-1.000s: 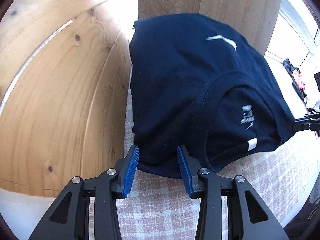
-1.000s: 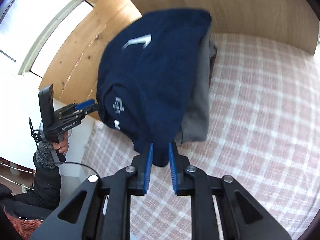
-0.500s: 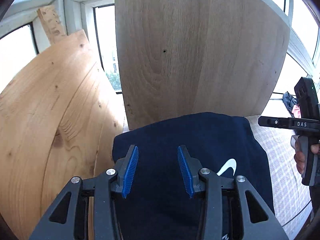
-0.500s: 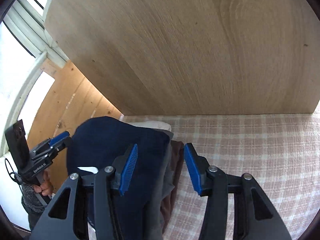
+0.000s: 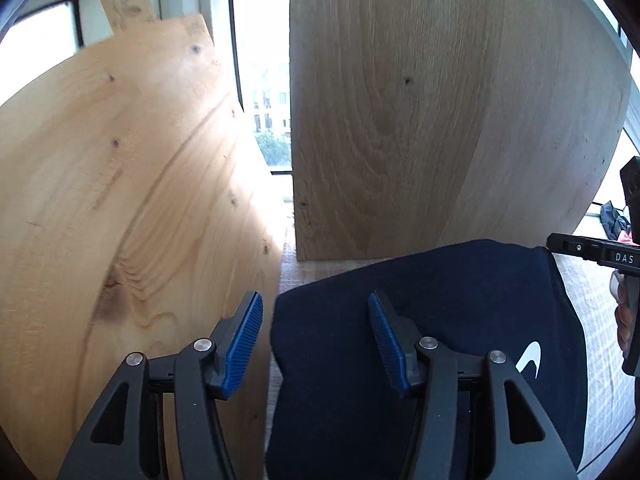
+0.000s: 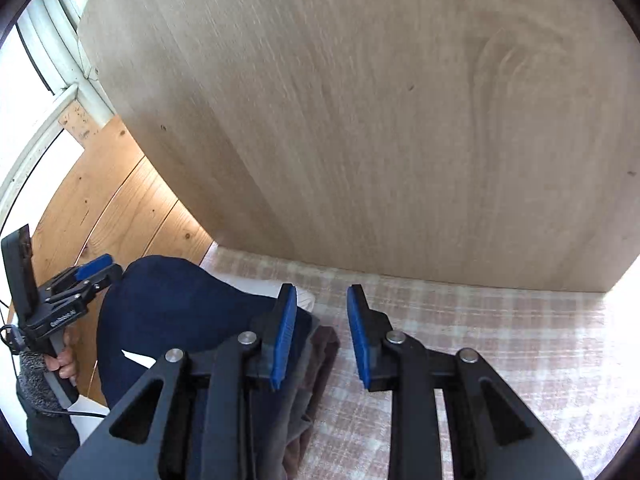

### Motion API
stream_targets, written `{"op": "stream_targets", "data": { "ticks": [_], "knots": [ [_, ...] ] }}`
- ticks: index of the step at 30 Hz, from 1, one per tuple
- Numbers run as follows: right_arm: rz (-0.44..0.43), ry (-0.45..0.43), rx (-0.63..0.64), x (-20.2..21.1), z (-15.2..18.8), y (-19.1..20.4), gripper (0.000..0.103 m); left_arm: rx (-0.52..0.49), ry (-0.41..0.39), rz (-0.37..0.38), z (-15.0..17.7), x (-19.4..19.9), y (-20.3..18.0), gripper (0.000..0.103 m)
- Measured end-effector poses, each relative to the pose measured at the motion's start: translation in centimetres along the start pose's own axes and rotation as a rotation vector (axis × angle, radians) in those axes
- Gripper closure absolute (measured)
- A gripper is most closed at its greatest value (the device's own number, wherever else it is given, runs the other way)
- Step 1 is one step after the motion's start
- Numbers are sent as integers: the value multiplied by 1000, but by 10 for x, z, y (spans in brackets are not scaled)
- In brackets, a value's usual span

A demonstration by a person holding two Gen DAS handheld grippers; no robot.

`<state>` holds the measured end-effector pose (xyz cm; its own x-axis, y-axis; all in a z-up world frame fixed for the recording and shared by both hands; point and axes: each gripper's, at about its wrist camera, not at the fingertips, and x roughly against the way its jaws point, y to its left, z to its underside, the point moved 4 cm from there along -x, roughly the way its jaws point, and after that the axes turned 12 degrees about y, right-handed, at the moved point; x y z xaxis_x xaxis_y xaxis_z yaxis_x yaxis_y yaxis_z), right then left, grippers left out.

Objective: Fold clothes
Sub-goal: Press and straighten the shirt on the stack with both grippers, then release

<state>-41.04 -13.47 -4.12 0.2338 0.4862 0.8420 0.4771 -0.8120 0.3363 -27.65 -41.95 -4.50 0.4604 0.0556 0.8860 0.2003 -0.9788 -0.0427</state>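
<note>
A folded navy shirt (image 5: 460, 320) with a white logo lies on top of a pile of folded clothes on the checked cloth. My left gripper (image 5: 316, 340) hovers open over the shirt's left edge, holding nothing. In the right wrist view the same navy shirt (image 6: 176, 308) tops grey and brown folded garments (image 6: 316, 364). My right gripper (image 6: 322, 332) is open above the pile's right edge, with nothing between its pads. The other gripper (image 6: 80, 280) shows at the left of that view, held by a hand.
A tall wooden panel (image 5: 440, 120) stands right behind the pile, and a pine board (image 5: 100, 200) leans at the left. The pink checked cloth (image 6: 500, 340) stretches away to the right of the pile. A window (image 5: 260, 80) is behind the boards.
Both grippers let go of the navy shirt, which now rests on the pile. They have risen and tilted up towards the wooden panel; the right one opened.
</note>
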Motion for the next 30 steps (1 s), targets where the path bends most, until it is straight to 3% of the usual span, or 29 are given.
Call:
{"op": "stream_targets", "data": {
  "ticks": [3,5,7,8,10,11,12,15,18,21,26,28,30],
  "knots": [
    [-3,-20,95,11,11,27,75,4,-48,25,-2,14,2,52],
    [6,-10,162,4,16,46,68,-20,-46,-7,-6,8,-1,52],
    [36,21,220,-10,20,59,65,-40,-13,-52,-10,-10,-3,52],
    [95,60,234,-24,22,55,66,-44,19,-67,-12,-23,0,51],
    [177,107,224,-39,25,40,67,-49,78,-108,-7,-45,6,48],
    [179,111,199,-38,25,33,63,-47,79,-114,-6,-46,7,48],
    [164,105,166,-32,24,28,63,-46,71,-128,-5,-40,7,48],
    [198,33,101,-1,23,20,62,-75,4,-262,-9,-8,3,53],
    [136,-13,117,29,38,33,61,-66,-88,-207,-2,38,-2,51],
    [60,-13,192,42,76,62,61,-70,-115,-116,27,69,-9,51],
    [157,98,305,27,151,77,60,-72,-51,8,101,65,-18,50],
    [209,133,345,23,179,80,60,-85,29,-16,127,44,-18,50],
    [291,110,343,40,191,71,60,-76,86,-72,146,32,-12,52]
  ]
}}
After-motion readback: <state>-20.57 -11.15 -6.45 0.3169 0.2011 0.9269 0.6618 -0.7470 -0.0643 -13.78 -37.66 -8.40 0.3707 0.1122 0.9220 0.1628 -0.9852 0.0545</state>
